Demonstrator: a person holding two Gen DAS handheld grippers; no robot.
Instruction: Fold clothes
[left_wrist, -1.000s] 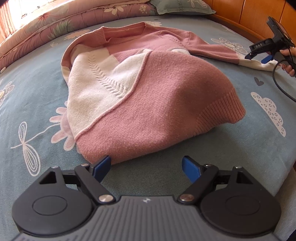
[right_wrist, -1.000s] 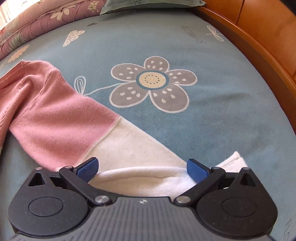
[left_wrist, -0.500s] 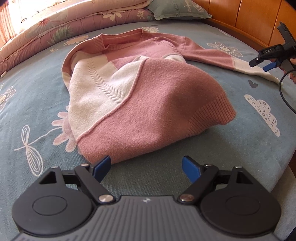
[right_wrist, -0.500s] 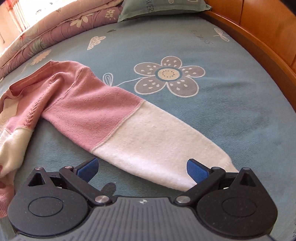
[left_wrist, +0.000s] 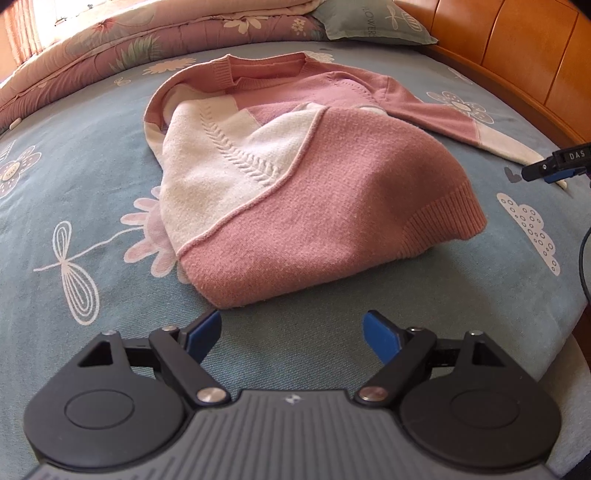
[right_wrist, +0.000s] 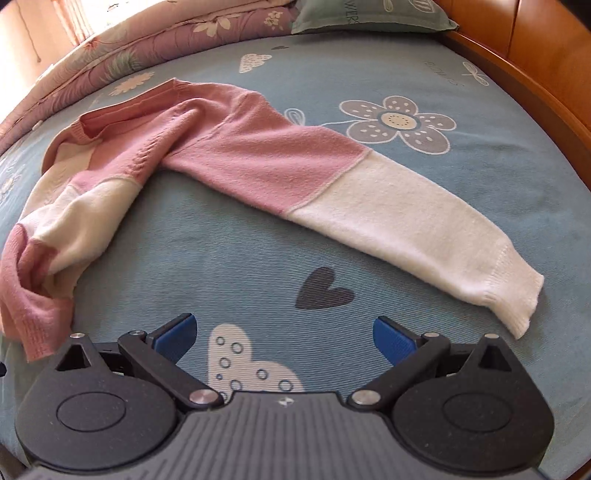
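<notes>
The left wrist view looks low across the bed (left_wrist: 74, 155) from near the sweater's (left_wrist: 314, 206) hem, facing the pillow (left_wrist: 369, 26) end. The right wrist view sits further right — close behind the outstretched sleeve (right_wrist: 369, 206), facing the same way. Both share the sweater, quilt (right_wrist: 147, 40) and wooden headboard (right_wrist: 535, 48).

home bedroom, bed with blue floral sheet (right_wrist: 369, 66), folded pink quilt (left_wrist: 110, 55), pillow (left_wrist: 369, 26), wooden headboard (left_wrist: 517, 48)
</notes>
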